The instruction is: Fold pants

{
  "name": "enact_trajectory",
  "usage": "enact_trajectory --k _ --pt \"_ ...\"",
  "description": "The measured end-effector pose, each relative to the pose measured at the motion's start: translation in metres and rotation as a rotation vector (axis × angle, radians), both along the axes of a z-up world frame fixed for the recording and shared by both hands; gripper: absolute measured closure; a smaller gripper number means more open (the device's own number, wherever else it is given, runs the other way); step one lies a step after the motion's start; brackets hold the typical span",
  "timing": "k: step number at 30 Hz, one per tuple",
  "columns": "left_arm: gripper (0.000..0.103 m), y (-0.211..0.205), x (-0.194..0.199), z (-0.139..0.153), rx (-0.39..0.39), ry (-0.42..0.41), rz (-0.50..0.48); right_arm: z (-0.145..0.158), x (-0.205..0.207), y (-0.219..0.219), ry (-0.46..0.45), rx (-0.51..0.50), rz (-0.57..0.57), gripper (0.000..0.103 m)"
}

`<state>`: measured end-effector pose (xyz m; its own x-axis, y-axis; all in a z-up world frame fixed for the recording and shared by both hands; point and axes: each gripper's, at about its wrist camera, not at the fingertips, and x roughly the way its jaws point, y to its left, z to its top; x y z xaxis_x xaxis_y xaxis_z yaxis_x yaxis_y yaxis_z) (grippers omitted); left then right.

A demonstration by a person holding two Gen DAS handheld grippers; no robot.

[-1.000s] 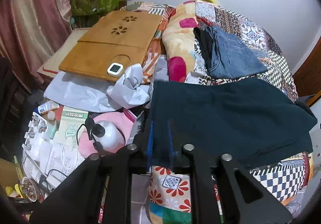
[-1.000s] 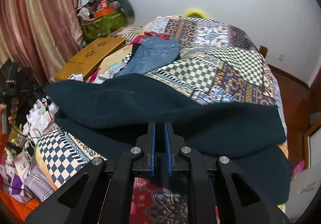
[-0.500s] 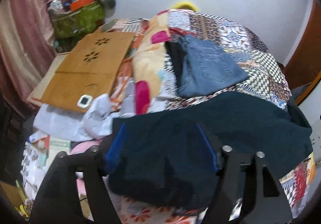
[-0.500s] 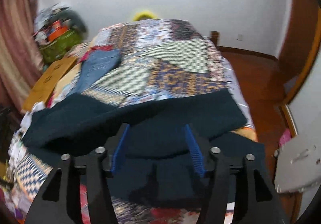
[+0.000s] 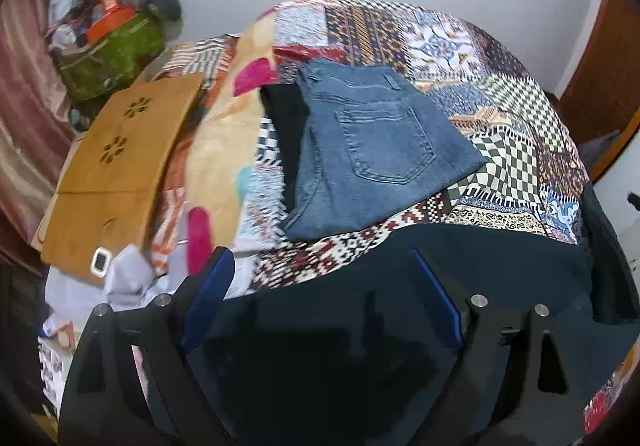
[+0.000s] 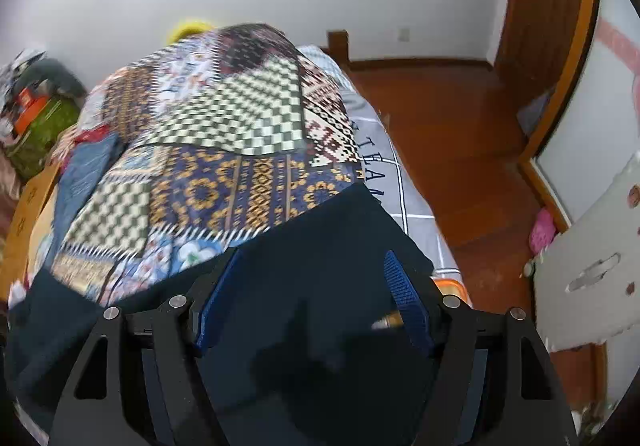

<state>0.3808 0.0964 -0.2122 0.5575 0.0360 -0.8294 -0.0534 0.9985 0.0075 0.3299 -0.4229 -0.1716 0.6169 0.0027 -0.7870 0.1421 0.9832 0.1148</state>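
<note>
Dark teal pants (image 5: 460, 270) lie folded across the near end of a patchwork-quilt bed (image 5: 500, 118); they also show in the right wrist view (image 6: 340, 238). My left gripper (image 5: 320, 262) is open and empty, its blue pads spread above the pants' left part. My right gripper (image 6: 314, 260) is open and empty above the pants' right end, near the bed's right edge. Folded blue jeans (image 5: 372, 150) lie farther up the bed on the left, also visible in the right wrist view (image 6: 80, 174).
A wooden lap desk (image 5: 116, 166) with a small white clock (image 5: 100, 258) sits left of the bed, beside a green bag (image 5: 112, 54) of clutter. Wood floor (image 6: 452, 134), a doorframe (image 6: 560, 46) and a white board (image 6: 592, 266) lie right of the bed.
Both grippers were shut on the pants' edge a second ago; they opened, let the pants drop onto the bed, and lifted away, the right one swinging to the right.
</note>
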Motion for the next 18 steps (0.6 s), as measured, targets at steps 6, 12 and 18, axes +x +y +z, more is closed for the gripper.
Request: enact_trajectory --k 6,12,18 --pt "0.014 -0.022 0.025 -0.025 0.012 0.052 -0.057 -0.039 0.061 -0.017 0.097 0.068 -0.062 0.034" --pt "0.014 -0.036 0.033 -0.043 0.040 0.081 -0.093 -0.080 0.105 -0.026 0.193 0.093 -0.146 0.053" --pt "0.014 -0.048 0.033 -0.044 0.049 0.086 -0.113 -0.110 0.113 -0.018 0.249 0.021 -0.155 0.079"
